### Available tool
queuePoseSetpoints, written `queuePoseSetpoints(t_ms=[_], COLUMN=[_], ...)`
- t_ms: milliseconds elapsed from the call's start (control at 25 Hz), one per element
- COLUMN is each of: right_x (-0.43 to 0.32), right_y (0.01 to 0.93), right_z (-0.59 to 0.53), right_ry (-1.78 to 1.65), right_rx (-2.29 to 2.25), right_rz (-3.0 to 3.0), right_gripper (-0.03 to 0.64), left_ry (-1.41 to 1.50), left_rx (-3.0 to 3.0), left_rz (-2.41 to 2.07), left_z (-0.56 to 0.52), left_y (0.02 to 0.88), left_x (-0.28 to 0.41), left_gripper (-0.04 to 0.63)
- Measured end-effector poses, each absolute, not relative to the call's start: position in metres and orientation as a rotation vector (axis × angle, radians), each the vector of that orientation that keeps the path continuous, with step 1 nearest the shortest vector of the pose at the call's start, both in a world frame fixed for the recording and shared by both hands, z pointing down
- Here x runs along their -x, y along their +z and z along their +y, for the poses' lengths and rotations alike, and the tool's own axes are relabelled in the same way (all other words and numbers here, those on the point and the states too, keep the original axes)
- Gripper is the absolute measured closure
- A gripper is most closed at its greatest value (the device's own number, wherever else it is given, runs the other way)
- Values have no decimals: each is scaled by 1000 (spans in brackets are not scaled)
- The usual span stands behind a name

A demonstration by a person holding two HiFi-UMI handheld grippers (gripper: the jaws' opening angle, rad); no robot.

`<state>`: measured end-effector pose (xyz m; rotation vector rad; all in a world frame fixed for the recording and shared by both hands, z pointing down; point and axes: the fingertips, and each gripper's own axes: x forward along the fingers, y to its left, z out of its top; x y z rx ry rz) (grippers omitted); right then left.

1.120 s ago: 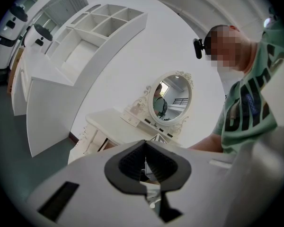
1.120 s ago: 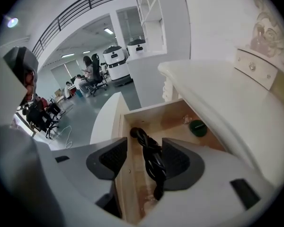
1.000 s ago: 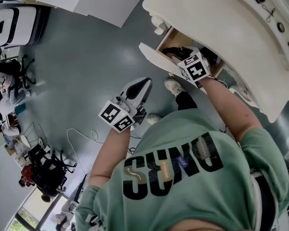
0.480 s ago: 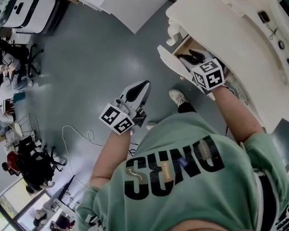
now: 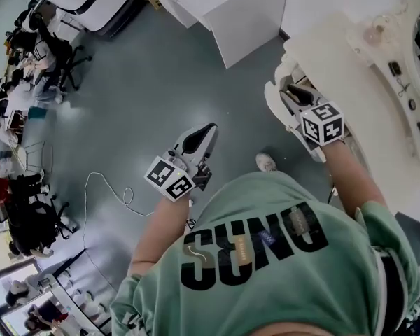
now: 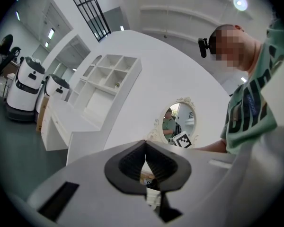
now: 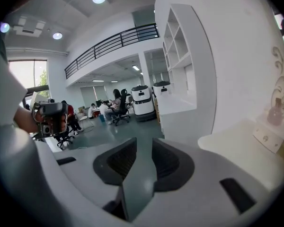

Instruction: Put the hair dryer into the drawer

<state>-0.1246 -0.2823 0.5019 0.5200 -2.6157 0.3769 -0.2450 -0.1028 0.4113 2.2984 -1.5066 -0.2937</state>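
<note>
Closing, half-open, empty: right gripper [image 7: 144, 145]; left gripper [image 6: 146, 144] closed; black hair dryer [image 5: 299, 92] (in drawer [image 5: 274, 104]).

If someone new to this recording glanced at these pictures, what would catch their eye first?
The person's green shirt with big dark letters fills the bottom of the head view. Above it, the left gripper hangs shut over the grey floor. The right gripper, whose jaws have just been closing partway with nothing between them, sits beside the cream dressing table at upper right.
</note>
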Motion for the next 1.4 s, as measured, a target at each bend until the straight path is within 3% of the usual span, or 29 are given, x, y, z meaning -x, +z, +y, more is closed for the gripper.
queuePoseSetpoints(t_ms=[360, 880, 1400], right_x=[200, 261, 283], right_y=[410, 371, 367], right_z=[-179, -89, -73], right_ry=[237, 118, 149], right_rx=[-225, 156, 201], right_rz=[-2785, -2841, -2845], right_gripper=[621, 623, 623], left_ry=[-342, -449, -468], left_rx=[-2279, -2167, -2099], left_rz=[-1694, -1952, -2025], left_z=[-7, 81, 114], left_y=[363, 335, 334], left_x=[303, 347, 363], left_gripper=[586, 585, 585])
